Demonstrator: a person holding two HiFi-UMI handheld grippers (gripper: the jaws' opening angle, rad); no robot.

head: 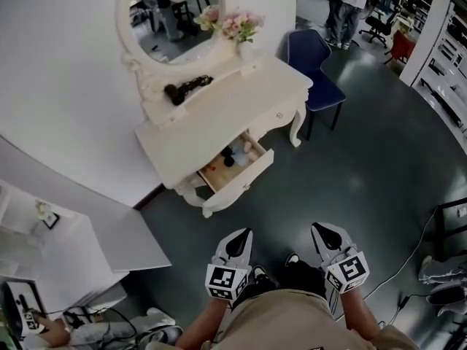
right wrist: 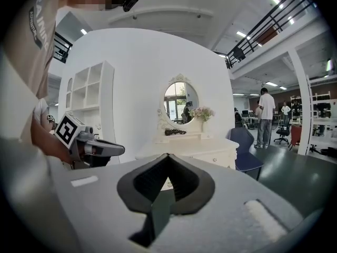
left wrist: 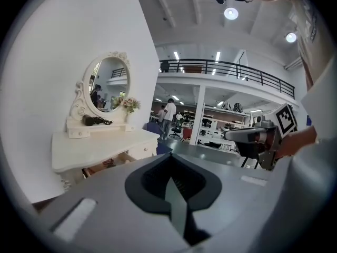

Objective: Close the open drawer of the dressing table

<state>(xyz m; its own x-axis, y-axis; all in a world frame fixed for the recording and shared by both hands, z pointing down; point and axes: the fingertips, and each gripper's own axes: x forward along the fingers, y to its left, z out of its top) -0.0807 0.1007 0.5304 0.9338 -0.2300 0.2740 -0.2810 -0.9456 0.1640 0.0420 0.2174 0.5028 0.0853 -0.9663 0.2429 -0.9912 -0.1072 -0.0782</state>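
Note:
The white dressing table [head: 219, 115] stands against the wall under an oval mirror [head: 171, 13]. Its left drawer [head: 241, 183] is pulled out, with small items lying inside. In the left gripper view the open drawer [left wrist: 105, 163] shows beneath the tabletop [left wrist: 100, 144]. My left gripper [head: 241, 234] and right gripper [head: 322, 229] hover over the dark floor, well short of the drawer front, both pointing toward it. Both are shut and hold nothing. The right gripper view shows the table [right wrist: 197, 149] straight ahead beyond the shut jaws [right wrist: 167, 157].
A blue chair [head: 314, 64] stands right of the table. A flower vase [head: 237, 26] and a dark hair tool [head: 186, 88] rest on the table's top. White shelving [head: 73, 254] is at the left. People [head: 346, 6] stand far behind. Cables [head: 408, 268] run on the floor at right.

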